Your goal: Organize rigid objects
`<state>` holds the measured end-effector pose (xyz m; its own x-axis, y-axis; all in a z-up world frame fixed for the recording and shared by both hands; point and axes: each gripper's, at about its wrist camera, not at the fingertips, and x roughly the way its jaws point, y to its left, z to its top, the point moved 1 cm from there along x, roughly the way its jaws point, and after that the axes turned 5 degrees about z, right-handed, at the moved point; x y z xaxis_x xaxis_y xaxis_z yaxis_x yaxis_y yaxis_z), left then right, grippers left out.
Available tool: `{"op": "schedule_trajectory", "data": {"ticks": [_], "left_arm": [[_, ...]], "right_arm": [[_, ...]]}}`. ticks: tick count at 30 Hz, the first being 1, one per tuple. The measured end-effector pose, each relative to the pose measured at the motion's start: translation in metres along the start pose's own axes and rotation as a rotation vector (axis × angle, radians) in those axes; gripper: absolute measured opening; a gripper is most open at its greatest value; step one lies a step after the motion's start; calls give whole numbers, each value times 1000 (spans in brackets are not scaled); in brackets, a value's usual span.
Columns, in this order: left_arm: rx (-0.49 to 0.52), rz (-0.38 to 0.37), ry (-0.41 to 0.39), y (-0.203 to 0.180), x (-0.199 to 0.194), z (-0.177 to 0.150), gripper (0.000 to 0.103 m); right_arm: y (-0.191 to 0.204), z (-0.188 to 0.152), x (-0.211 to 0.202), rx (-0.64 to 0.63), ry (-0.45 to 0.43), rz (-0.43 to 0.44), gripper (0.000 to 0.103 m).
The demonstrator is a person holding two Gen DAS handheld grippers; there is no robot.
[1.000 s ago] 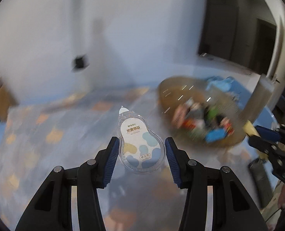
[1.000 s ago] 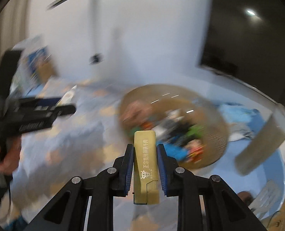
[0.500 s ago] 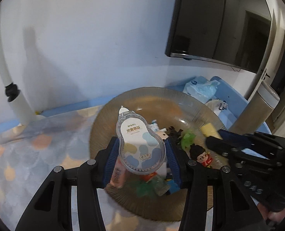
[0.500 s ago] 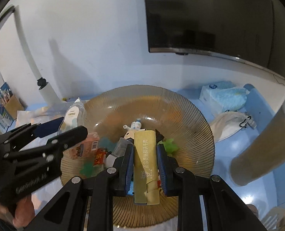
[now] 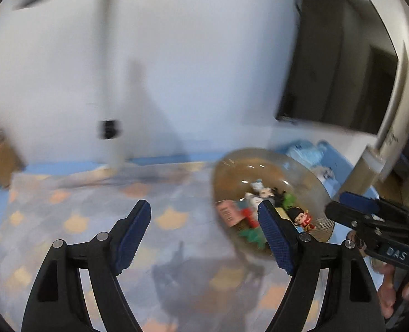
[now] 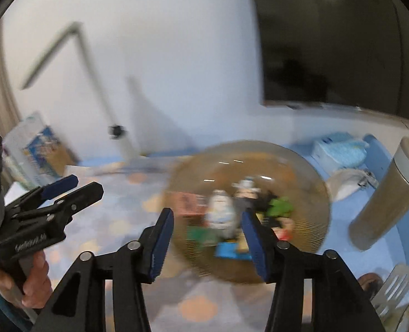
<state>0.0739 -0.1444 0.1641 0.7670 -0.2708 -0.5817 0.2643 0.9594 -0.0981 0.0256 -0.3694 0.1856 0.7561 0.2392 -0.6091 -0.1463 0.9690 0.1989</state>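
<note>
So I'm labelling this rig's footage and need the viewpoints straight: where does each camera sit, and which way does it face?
Left wrist: on the left gripper, looking forward and down over the patterned mat; its own open, empty fingers show, with the right gripper at right.
Right wrist: on the right gripper, aimed down at the brown bowl; its open, empty fingers show, with the left gripper and a hand at left.
Shared: bowl of small items, white wall, dark screen.

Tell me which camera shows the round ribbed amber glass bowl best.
The right wrist view: the round ribbed amber glass bowl sits near centre, most of its rim visible. The left wrist view shows it further right, blurred, its near side cut by a gripper finger.
</note>
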Motion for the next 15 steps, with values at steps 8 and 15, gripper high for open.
{"op": "schedule_trajectory", "data": {"ticks": [8,15], "left_arm": [[-65,206,-82,76,-63,-60,84],[-23,353,-10,104,-16,-130,84]], "right_arm": [[98,-54,9,-76,-53,59,60],[134,-107,77,-128,16,26,60]]}}
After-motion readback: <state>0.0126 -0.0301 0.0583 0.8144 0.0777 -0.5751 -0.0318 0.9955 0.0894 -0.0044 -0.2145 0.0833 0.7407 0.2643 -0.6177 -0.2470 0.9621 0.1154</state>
